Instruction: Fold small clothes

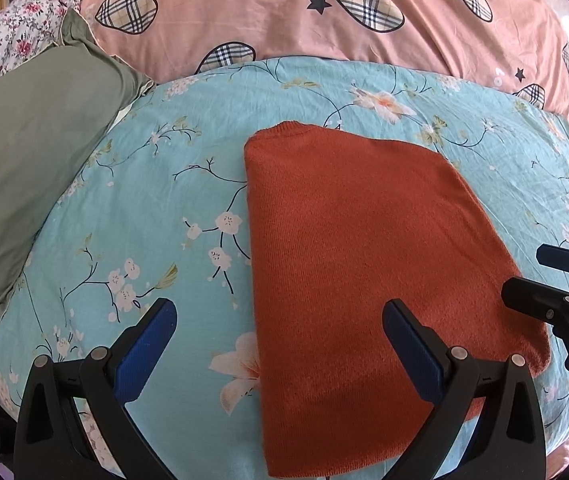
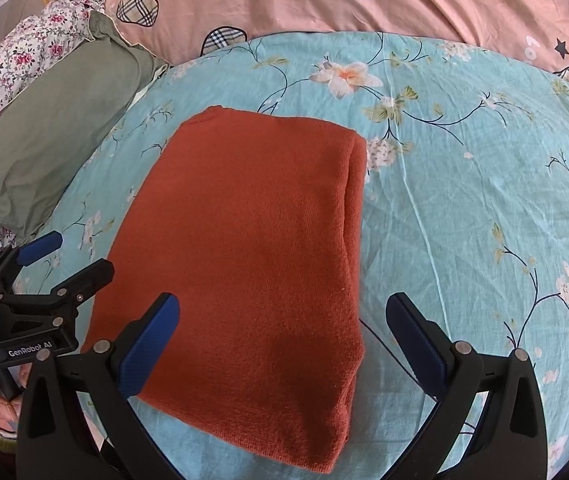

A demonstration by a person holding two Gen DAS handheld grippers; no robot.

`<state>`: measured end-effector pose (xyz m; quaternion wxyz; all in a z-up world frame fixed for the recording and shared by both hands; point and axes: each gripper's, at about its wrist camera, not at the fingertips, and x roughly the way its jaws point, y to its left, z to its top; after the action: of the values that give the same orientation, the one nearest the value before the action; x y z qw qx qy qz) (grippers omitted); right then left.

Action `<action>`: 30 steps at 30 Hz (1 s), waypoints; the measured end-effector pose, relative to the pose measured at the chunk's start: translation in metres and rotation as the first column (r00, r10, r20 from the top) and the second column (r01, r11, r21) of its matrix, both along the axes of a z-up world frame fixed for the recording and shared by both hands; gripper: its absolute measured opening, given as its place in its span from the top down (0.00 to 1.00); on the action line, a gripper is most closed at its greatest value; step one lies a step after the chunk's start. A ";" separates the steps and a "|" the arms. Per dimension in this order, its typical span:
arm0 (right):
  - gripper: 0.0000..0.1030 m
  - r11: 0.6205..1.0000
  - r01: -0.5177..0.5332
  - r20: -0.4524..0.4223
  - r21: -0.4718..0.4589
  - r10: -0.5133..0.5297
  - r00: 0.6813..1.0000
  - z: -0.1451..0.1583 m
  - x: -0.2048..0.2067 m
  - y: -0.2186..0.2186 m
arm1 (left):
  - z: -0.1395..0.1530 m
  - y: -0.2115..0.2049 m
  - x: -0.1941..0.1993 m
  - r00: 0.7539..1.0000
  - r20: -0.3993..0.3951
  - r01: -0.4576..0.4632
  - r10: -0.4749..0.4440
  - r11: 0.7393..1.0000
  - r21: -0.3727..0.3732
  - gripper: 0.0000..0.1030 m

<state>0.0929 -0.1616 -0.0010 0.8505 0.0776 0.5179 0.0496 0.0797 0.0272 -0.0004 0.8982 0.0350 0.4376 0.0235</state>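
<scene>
on the floral sheet (image 2: 464, 200), a folded rust sweater (image 2: 252, 240) lies flat.

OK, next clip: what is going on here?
A person holds two handheld grippers over a bed with a light blue floral sheet. A rust-orange knitted garment lies on it, folded into a neat rectangle. The left gripper and right gripper both hover near its close edge, jaws open, holding nothing. A green pillow sits to the left, a pink heart-patterned quilt behind.

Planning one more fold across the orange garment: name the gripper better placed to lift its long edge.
Probably right. The right gripper is open, straddling the orange garment's thick layered edge. The left gripper, also open, straddles the opposite, flatter edge.
</scene>
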 end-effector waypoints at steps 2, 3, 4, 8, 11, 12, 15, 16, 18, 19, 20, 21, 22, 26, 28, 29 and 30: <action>0.00 1.000 0.000 0.001 0.001 0.000 1.000 0.000 0.000 0.000 | 0.000 0.000 0.000 1.000 0.000 -0.001 0.001 1.000 0.001 0.00; 0.00 1.000 0.000 0.002 0.001 0.000 1.000 0.000 0.000 0.000 | 0.000 0.000 0.000 1.000 0.001 -0.001 0.001 1.000 0.001 0.00; 0.00 1.000 0.000 0.002 0.001 0.000 1.000 0.000 0.001 -0.001 | 0.000 0.000 0.000 1.000 0.000 -0.001 0.001 1.000 0.002 0.00; 0.00 1.000 -0.005 0.004 0.000 0.005 1.000 0.001 0.002 -0.001 | 0.001 0.000 0.000 1.000 0.000 -0.002 0.002 1.000 0.002 0.00; 0.00 1.000 -0.005 0.004 0.000 0.005 1.000 0.001 0.002 -0.001 | 0.001 0.001 0.000 1.000 -0.001 -0.003 0.003 1.000 0.004 0.00; 0.00 1.000 -0.006 0.004 0.000 0.006 1.000 0.001 0.002 -0.002 | 0.001 0.001 0.000 1.000 -0.003 -0.004 0.004 1.000 0.004 0.00; 0.00 1.000 -0.005 0.005 -0.001 0.005 1.000 0.002 0.003 -0.001 | 0.001 0.002 0.000 1.000 -0.005 -0.005 0.005 1.000 0.003 0.00; 0.00 1.000 -0.005 0.005 -0.001 0.005 1.000 0.002 0.003 -0.002 | 0.001 0.002 0.000 1.000 -0.005 -0.005 0.005 1.000 0.004 0.00; 0.00 1.000 -0.006 0.004 -0.002 0.006 1.000 0.002 0.003 -0.002 | 0.001 0.003 0.001 1.000 -0.006 -0.005 0.005 1.000 0.004 0.00; 0.00 1.000 -0.007 0.004 -0.002 0.007 1.000 0.002 0.003 -0.002 | 0.001 0.002 0.001 1.000 -0.006 -0.006 0.006 1.000 0.004 0.00; 0.00 1.000 -0.007 0.004 -0.002 0.007 1.000 0.002 0.003 -0.002 | 0.001 0.002 0.001 1.000 -0.007 -0.007 0.007 1.000 0.004 0.00; 0.00 1.000 -0.006 0.004 -0.003 0.006 1.000 0.002 0.003 -0.002 | 0.001 0.003 0.001 1.000 -0.007 -0.007 0.007 1.000 0.003 0.00; 0.00 1.000 -0.006 0.004 -0.003 0.006 1.000 0.002 0.003 -0.002 | 0.001 0.003 0.001 1.000 -0.008 -0.007 0.007 1.000 0.001 0.00; 0.00 1.000 -0.007 0.004 -0.003 0.008 1.000 0.002 0.005 -0.003 | 0.000 0.004 0.003 1.000 -0.009 -0.008 0.008 1.000 0.007 0.00; 0.00 1.000 -0.008 0.004 -0.003 0.008 1.000 0.002 0.004 -0.002 | 0.000 0.003 0.003 1.000 -0.010 -0.009 0.009 1.000 0.008 0.00; 0.00 1.000 -0.007 0.004 -0.004 0.007 1.000 0.001 0.004 -0.002 | 0.001 0.003 0.003 1.000 -0.009 -0.009 0.009 1.000 0.010 0.00; 0.00 1.000 -0.007 0.003 -0.006 0.007 1.000 0.002 0.006 -0.003 | 0.001 0.003 0.003 1.000 -0.008 -0.009 0.009 1.000 0.011 0.00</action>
<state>0.0990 -0.1645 0.0014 0.8512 0.0730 0.5173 0.0512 0.0826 0.0301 0.0001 0.8960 0.0380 0.4414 0.0297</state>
